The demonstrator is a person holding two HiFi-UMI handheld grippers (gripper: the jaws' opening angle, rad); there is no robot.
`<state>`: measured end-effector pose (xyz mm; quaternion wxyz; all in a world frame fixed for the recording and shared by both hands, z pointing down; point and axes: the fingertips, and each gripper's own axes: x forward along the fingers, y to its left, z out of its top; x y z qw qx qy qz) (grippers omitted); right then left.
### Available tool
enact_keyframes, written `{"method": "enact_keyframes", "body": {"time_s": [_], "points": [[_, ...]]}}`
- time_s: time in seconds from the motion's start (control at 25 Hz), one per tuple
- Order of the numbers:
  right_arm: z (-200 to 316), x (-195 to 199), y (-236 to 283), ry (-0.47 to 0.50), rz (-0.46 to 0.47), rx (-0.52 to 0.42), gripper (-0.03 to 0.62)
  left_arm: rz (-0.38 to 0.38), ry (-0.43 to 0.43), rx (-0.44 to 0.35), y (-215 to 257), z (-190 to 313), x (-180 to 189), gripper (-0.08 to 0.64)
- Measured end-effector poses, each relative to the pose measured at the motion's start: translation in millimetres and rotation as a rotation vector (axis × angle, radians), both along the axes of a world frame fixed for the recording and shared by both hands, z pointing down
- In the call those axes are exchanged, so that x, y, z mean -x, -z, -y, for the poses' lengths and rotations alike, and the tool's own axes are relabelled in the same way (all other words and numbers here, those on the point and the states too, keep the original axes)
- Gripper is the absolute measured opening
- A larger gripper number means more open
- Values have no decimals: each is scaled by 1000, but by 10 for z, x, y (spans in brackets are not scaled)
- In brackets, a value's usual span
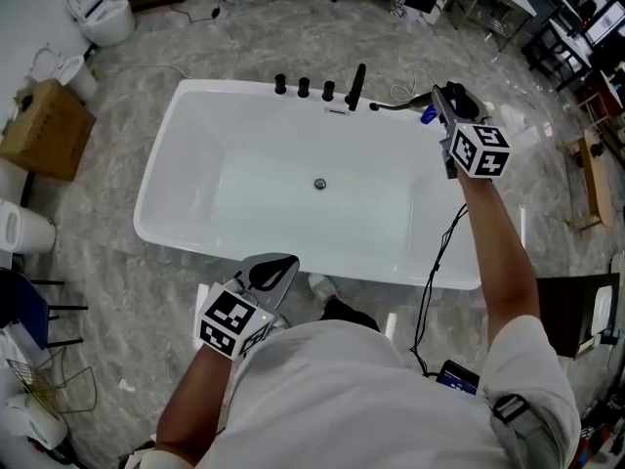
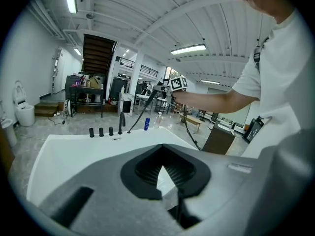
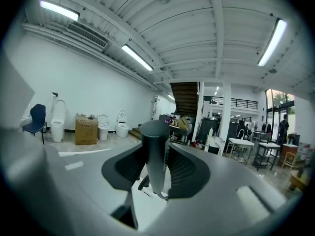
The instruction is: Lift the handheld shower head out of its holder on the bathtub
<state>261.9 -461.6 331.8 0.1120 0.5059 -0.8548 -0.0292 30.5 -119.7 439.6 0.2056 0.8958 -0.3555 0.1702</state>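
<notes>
Left gripper [image 1: 278,267], nearest the chest, is noted closed and empty. The shower head [image 3: 155,154] is clamped by its handle in the right gripper [image 1: 446,101], above the bathtub [image 1: 161,189] corner. It is judged rigid, smooth and light; hose [image 1: 398,106] drag is expected.

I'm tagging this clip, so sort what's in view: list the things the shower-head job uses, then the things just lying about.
In use: handheld shower head, clamped in the right gripper; its hose; bathtub.
Lying about: cardboard box; toilet; blue bottle; tap knobs.
</notes>
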Motion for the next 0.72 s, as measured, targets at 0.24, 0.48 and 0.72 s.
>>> {"method": "enact_keyframes", "body": {"time_s": [0.24,0.48,0.72], "points": [[-418,9,328,3,0,-44,144,-8,-5,-15,39,-264,65,6],[-808,60,574,9,7,-76,144,-21,-9,-17,26,-471,144,6],[-1189,10,823,7,16,-111,144,-35,-30,-32,37,-647,90,8]]}}
